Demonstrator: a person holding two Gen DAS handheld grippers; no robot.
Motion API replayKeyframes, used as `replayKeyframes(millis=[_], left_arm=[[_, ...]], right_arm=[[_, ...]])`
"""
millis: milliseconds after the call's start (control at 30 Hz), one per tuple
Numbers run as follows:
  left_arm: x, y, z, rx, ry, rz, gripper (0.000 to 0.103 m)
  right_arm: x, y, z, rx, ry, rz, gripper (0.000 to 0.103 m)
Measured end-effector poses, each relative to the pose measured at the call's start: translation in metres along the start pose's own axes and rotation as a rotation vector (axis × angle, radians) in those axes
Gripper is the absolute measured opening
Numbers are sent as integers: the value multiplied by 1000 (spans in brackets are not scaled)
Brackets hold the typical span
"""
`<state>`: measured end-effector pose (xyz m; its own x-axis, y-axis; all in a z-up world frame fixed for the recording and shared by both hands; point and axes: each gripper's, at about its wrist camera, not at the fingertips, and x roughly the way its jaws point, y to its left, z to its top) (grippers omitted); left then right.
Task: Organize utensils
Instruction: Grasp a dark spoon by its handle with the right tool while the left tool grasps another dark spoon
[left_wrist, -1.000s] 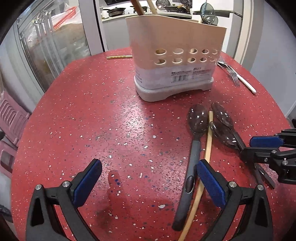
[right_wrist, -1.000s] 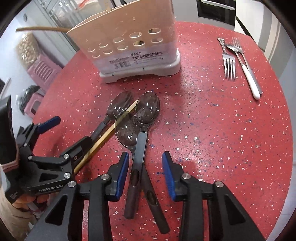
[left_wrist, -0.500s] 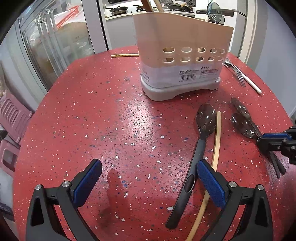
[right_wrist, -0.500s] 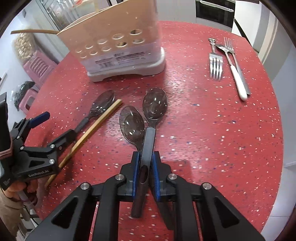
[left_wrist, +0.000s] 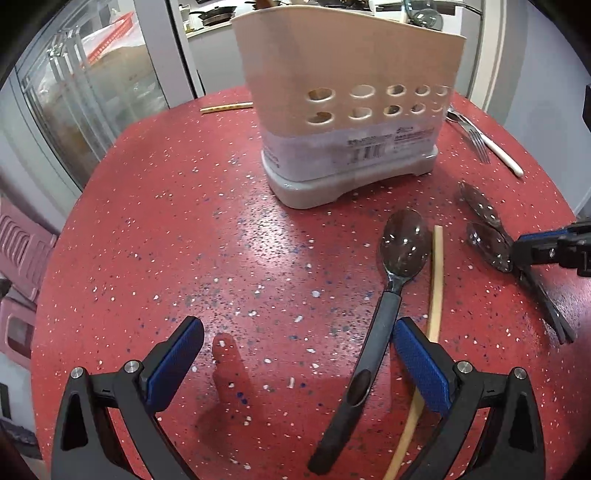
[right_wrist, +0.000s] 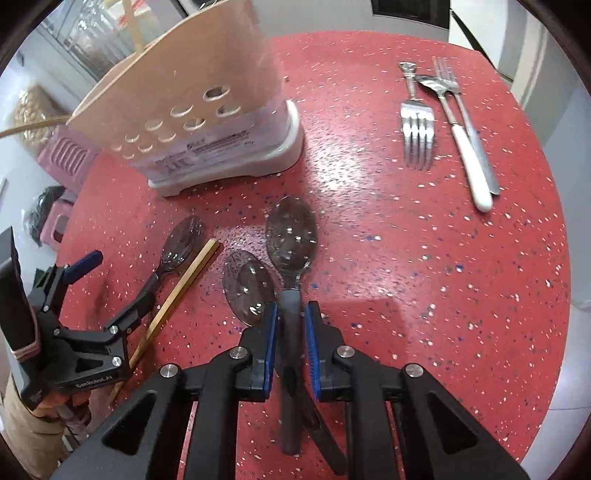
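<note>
The right gripper (right_wrist: 290, 325) is now clamping its blue pads on the dark handle of a smoky translucent spoon (right_wrist: 291, 236); a second ago those jaws were standing wide around two crossed handles, and they have just been closing, with this one handle caught between them. The held spoon is riding out over the red speckled table (right_wrist: 424, 277) with its bowl forward, and it seems to be coming clear of the surface, though the blur here makes that hard to swear to. Its twin, the second spoon (right_wrist: 248, 286), is lying just left of the pads, its handle running under the gripper, so the pair that was stacked together earlier is being split apart. The left gripper (left_wrist: 297, 363) is hovering with its jaws wide apart and gripping nothing, straddling the handle of a third spoon (left_wrist: 402, 245) while a pale chopstick (left_wrist: 436, 280) is lying just beside that spoon. The beige utensil caddy (left_wrist: 347, 110) is standing upright near the far side of the table, and the forks (right_wrist: 417, 133) are waiting well off to the right. One spoon is in hand, then, and the caddy is looking like its destination; everything else on the table is still awaiting sorting.
</note>
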<state>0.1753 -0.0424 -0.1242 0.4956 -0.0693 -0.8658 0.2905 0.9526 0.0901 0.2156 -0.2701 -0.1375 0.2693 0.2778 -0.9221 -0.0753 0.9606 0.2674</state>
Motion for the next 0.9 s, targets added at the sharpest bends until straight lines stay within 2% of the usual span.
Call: replayKeyframes(millis=[133,200,433,500,633,667,733,767,833,867,900], left_arm=[[0,4,-1,-11,2,3,103],[1,2,1,-7,6,0,103],[7,-18,16,73,19,-25,103],[9,-22,22,79,29,-54,103],[10,-24,29,76,52,-105,102],[10,-25,30,77,56,-127,95],[8,-27,32,85,64,-148,91],[7,-28,32,94,66,-157,84],[2,-34,31,132,61,-177,67],[0,-37,31,149,58,-182,50],[-2,-39,31,156,59,-187,44]], right_arm=[[3,2,4,-10,-6,-57,18],[4,1,8,-4,-1,-55,18],[20,22,38,-90,51,-98,20],[24,30,47,-125,72,-105,27],[30,42,55,-182,99,-146,29],[31,44,56,-188,102,-154,29],[32,47,57,-199,104,-166,28],[33,49,56,-205,102,-169,26],[33,51,56,-214,96,-168,25],[31,51,56,-212,91,-166,24],[34,55,45,-206,86,-162,21]])
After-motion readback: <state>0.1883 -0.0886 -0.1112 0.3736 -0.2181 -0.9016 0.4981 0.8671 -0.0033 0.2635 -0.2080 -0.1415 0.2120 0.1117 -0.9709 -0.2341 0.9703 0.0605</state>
